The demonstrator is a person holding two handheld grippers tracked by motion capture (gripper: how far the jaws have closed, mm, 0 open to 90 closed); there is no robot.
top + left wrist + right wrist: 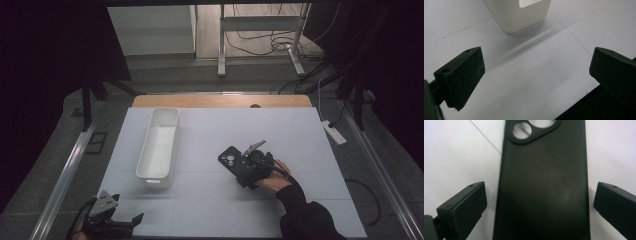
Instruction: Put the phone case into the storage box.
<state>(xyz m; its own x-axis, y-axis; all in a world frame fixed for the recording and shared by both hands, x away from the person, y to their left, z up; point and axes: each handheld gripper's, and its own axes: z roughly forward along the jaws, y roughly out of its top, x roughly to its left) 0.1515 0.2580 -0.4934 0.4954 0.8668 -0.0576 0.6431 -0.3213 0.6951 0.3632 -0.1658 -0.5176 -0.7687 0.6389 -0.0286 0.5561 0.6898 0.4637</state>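
Observation:
A black phone case (229,159) lies flat on the white table, camera cut-out pointing away from the person. My right gripper (240,168) is at its near end, held by a hand in a black sleeve. In the right gripper view the case (544,170) runs up between the jaws, which stand wide on either side of it without touching; the right gripper (540,202) is open. My left gripper (131,224) rests at the table's front left corner. It is open (536,72) over bare table, a short way from the near end of a white bin (521,17).
The long white bin (155,179) stands lengthwise left of centre, and nothing shows inside it. The white table cover (225,210) has a wooden strip (220,101) along its far edge. A power strip (334,132) lies on the floor to the right.

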